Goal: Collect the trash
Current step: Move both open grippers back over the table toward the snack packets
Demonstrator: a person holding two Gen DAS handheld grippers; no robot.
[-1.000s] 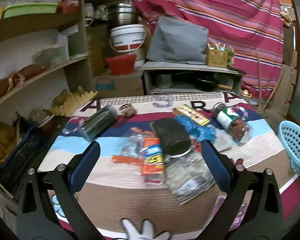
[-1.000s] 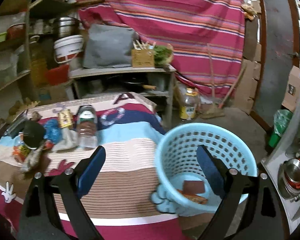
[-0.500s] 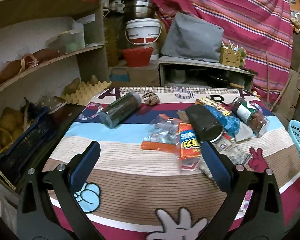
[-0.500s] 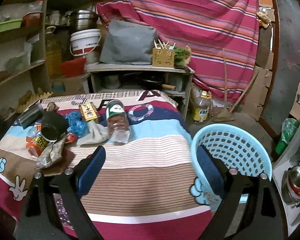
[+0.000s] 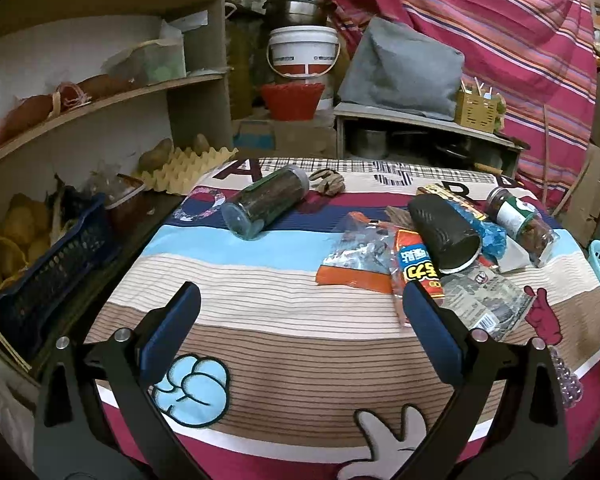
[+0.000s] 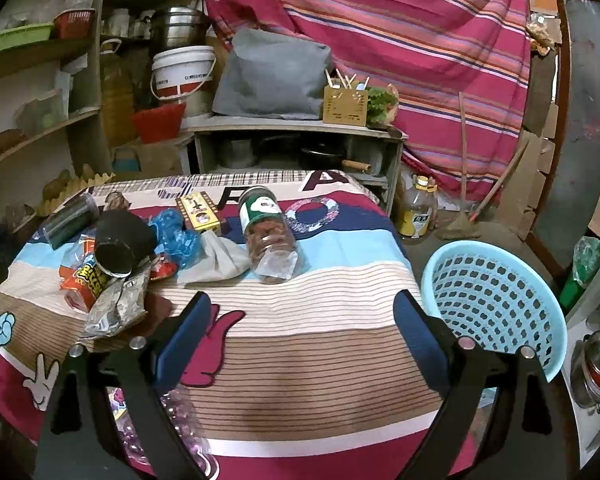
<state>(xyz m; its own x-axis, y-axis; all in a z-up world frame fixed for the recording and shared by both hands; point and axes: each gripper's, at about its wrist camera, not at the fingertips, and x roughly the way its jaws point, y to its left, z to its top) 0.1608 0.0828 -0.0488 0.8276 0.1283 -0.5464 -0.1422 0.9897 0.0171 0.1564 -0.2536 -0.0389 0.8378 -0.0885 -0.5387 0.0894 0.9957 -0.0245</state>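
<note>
Both sets of jaws are gaping wide and carrying nothing. We are swinging the right gripper (image 6: 302,326) away from the basket (image 6: 496,300) toward the trash pile (image 6: 112,268) waiting on the tabletop (image 6: 312,344); next pickup is pending.

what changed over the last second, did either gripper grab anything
Neither took hold of anything. The right gripper drew back from over the blue basket toward the table, so the basket now sits off to its right. The left gripper swung left and back; the wrapper pile now lies ahead and right of it. Both sets of jaws stay open and empty. The trash and the jars have not shifted.
</note>
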